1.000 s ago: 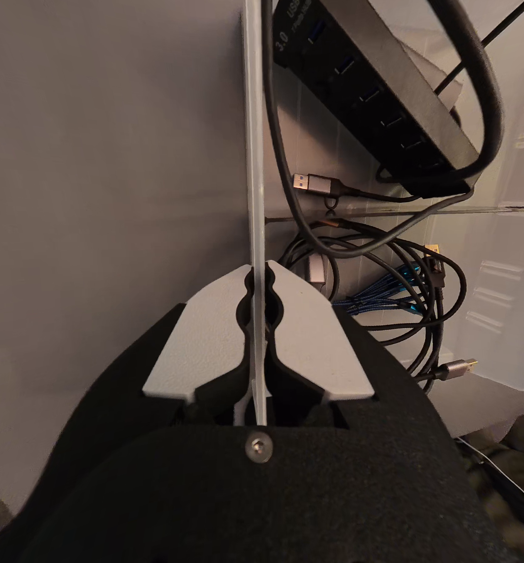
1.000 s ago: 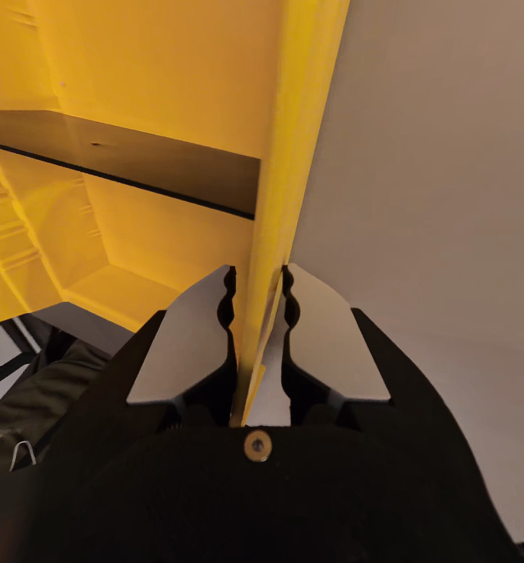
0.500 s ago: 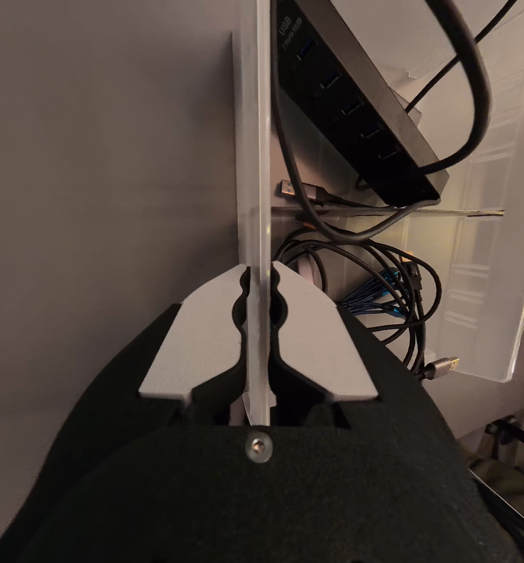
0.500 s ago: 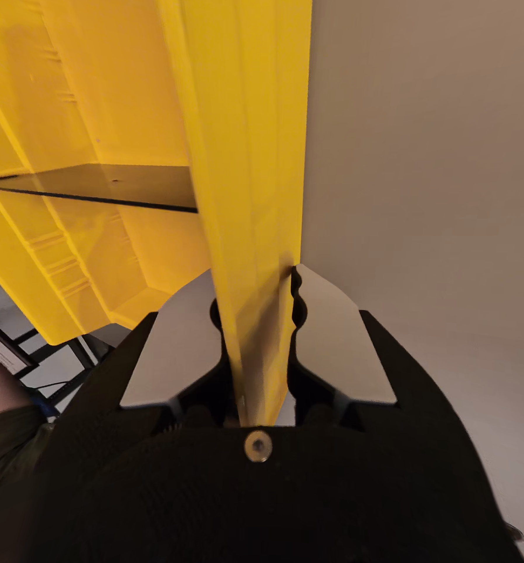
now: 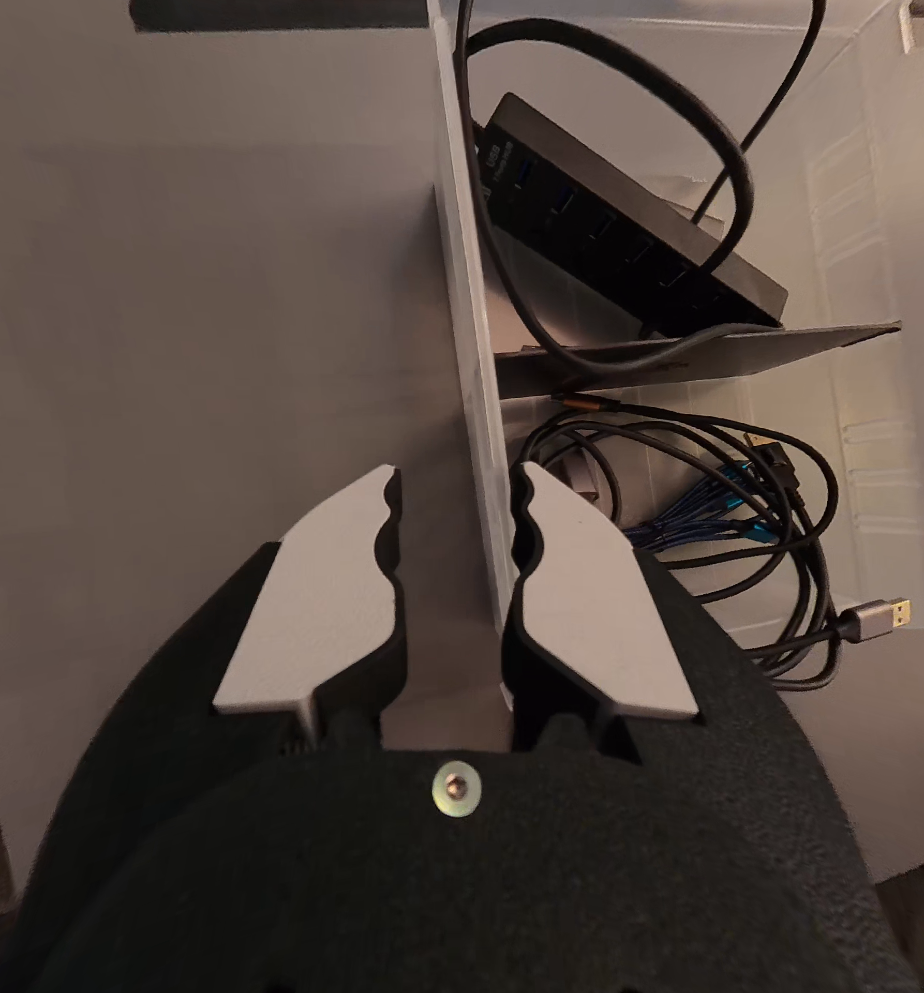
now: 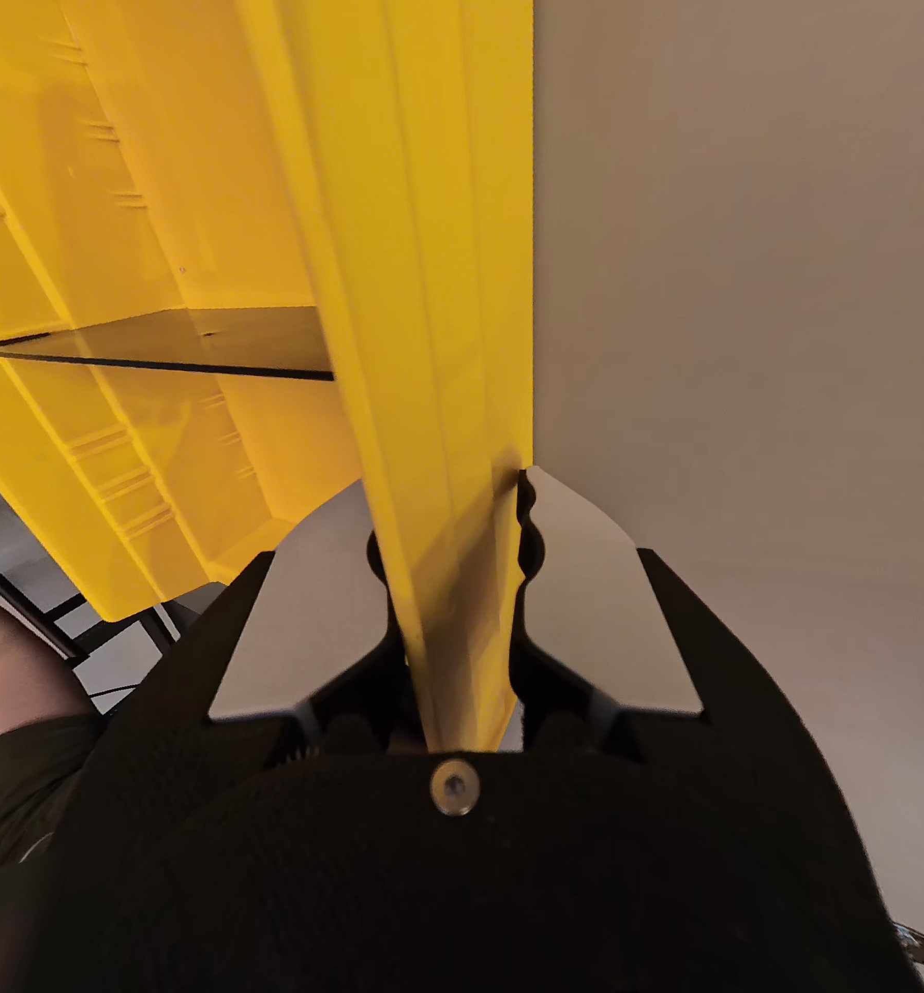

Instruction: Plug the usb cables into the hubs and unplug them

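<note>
Left tool [image 5: 454, 478] has its jaws spread wide apart, both pale fingers [image 5: 331, 585] pointing forward with nothing pinched between them. Right tool [image 6: 449, 483] is clamped down tight, left finger mostly hidden, right finger [image 6: 583, 591] in plain sight. A sleeved arm [image 6: 13, 714] shows at lower left.

Both views are dim and warm-toned — soft indoor light, no hard glare; in the left wrist view the tabletop [image 5: 180, 322] is a muddy grey-beige, with a dark band of shadow at 11 o'clock; the clear bin [image 5: 470, 376] catches a pale sheen on its wall; the black hub [image 5: 637, 225] is motion-smeared, its ports barely legible; straight edges bow toward the corners; in the right wrist view the yellow bin [image 6: 422, 268] is the brightest area, streaked with blur — the corner at 8 o'clock falls into soft darkness.
</note>
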